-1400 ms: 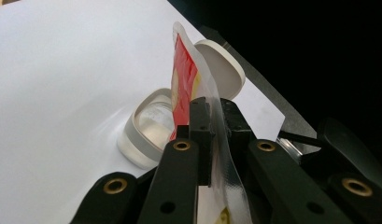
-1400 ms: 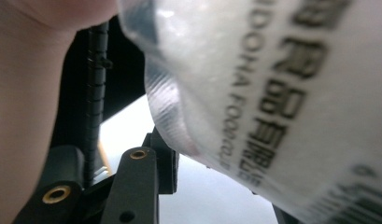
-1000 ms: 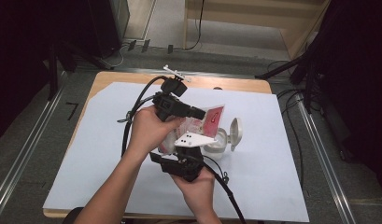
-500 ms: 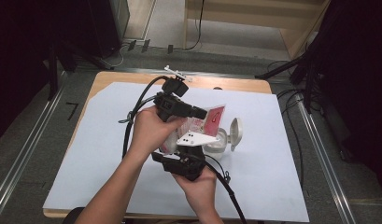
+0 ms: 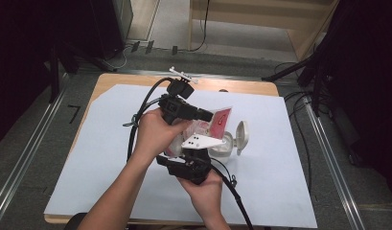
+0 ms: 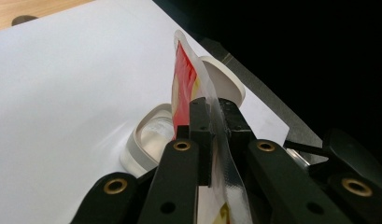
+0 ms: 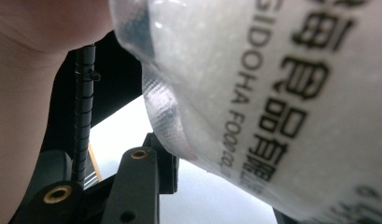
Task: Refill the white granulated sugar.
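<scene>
1. above the middle of the desk (image 5: 112, 158), a red and clear plastic pouch (image 5: 217, 122) is held off the surface between the two tools, just over a white container.
2. in the left gripper view the pouch (image 6: 188, 84) stands edge-on, its clear sealed edge running down between the two black jaws, which are pressed against it from both sides; the left tool (image 6: 215, 121) is clamped on the pouch.
3. in the right gripper view the pouch (image 7: 282, 93) hangs very close to the camera, clear film with dark printed letters, partly blurred; only one black jaw is plain at the lower left, touching or just under the film, so i cannot tell whether the right tool (image 7: 174, 163) is gripping it or not.
4. from the high view the left tool (image 5: 205, 115) points to the right across the desk, held in the left hand (image 5: 155, 132); the right tool (image 5: 201, 143) sits just below it with a grey three-cornered plate on top, held from beneath by the right hand (image 5: 203, 184).
5. the white container (image 5: 222, 143) rests on the white sheet (image 5: 280, 182), its hinged lid (image 5: 241, 136) flipped open and standing to the right; in the left gripper view the open container (image 6: 151, 140) lies just behind the pouch.
6. black cables (image 5: 141, 115) loop from the left tool toward the far edge of the desk, and another trails from the right tool toward the near edge.
7. the wooden desk edge shows around the sheet.
</scene>
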### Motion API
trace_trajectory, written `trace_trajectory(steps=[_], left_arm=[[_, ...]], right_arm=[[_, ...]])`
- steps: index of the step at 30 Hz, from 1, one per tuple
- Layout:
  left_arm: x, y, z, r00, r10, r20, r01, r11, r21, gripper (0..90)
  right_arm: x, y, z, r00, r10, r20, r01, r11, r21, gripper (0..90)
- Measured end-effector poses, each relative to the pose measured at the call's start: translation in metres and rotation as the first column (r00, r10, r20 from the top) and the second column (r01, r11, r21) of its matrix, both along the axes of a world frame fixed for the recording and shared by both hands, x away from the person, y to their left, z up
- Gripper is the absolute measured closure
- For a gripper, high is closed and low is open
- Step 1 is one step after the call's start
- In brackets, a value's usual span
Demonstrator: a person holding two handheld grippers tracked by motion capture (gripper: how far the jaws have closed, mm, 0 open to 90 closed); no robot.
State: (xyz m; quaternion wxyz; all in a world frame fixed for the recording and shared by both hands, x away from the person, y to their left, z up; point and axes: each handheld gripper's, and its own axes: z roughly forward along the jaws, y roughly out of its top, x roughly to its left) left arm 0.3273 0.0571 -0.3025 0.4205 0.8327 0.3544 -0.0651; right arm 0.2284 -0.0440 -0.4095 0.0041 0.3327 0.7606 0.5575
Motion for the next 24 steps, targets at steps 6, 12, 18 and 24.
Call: trace_trajectory(steps=[6,12,18,24], left_arm=[[-0.0026,-0.0011,0.0007,1.0,-0.004,0.008,0.004,0.9999,0.012,85.9],[-0.0034,-0.0018,0.0009,1.0,-0.009,0.004,0.009,0.9998,0.017,86.0],[-0.0038,-0.0004,-0.0005,0.9999,-0.008,0.007,0.008,0.9999,0.013,86.4],[-0.0046,-0.0015,-0.0004,0.9999,-0.008,0.007,0.008,0.9999,0.015,86.5]], right_arm=[[-0.002,0.0007,-0.0004,1.0,0.002,-0.001,-0.002,1.0,0.008,63.1],[-0.0031,0.0002,-0.0012,1.0,-0.004,0.007,0.004,1.0,0.008,63.1],[-0.0036,0.0012,-0.0017,0.9999,-0.007,0.009,0.007,1.0,0.0,63.0],[-0.0045,0.0007,-0.0016,1.0,-0.005,0.008,0.005,1.0,0.0,63.1]])
